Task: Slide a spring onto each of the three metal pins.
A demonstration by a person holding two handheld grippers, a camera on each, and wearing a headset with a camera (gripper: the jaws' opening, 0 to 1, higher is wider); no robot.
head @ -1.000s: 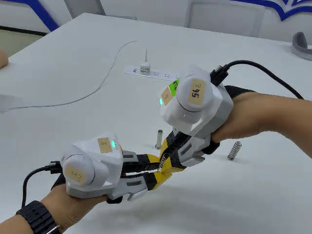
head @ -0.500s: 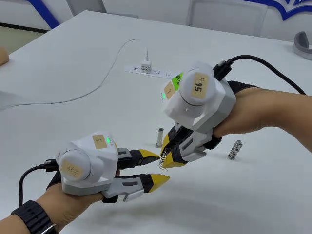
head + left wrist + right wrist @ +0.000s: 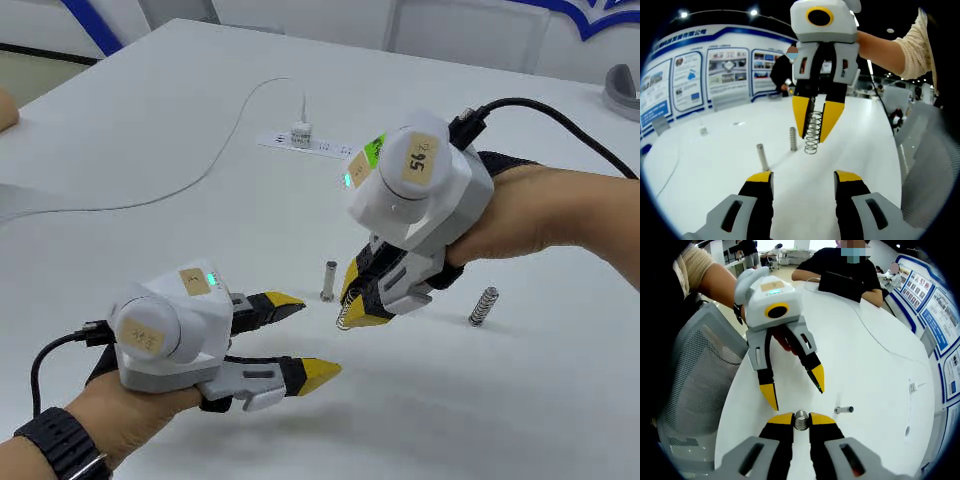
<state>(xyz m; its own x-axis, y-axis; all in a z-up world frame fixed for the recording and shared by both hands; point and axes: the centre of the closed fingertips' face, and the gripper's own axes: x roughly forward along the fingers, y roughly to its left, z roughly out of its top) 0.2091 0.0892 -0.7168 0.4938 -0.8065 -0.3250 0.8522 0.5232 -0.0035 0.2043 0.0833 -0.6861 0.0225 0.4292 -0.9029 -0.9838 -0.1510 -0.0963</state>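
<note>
Nearest in the head view, at 7 o'clock, the left tongs (image 3: 312,335) are held in a hand just above the white table (image 3: 520,400). Their yellow-tipped jaws stand wide apart and hold nothing; the left gripper view shows the same broad gap between the tips (image 3: 804,176).

Up at 1 o'clock from them, the right tongs (image 3: 357,305) point down toward the table, jaws pinched onto a spring (image 3: 343,318) whose lower coils hang out below the tips. In the right gripper view the spring (image 3: 800,420) sits end-on between the closed tips (image 3: 801,418). In the left gripper view it hangs lengthwise (image 3: 813,132) between the yellow jaws.

Just beyond the held spring, at 11 o'clock from it, a bare metal pin (image 3: 329,281) stands upright on the table, near but apart. A second spring (image 3: 483,306) rests on the table at 3 o'clock from the right tongs.

Farther off, toward 12 o'clock, lies a white power strip (image 3: 312,149) with a plug (image 3: 300,132) in it. A thin cable (image 3: 205,175) runs away toward 9 o'clock.
</note>
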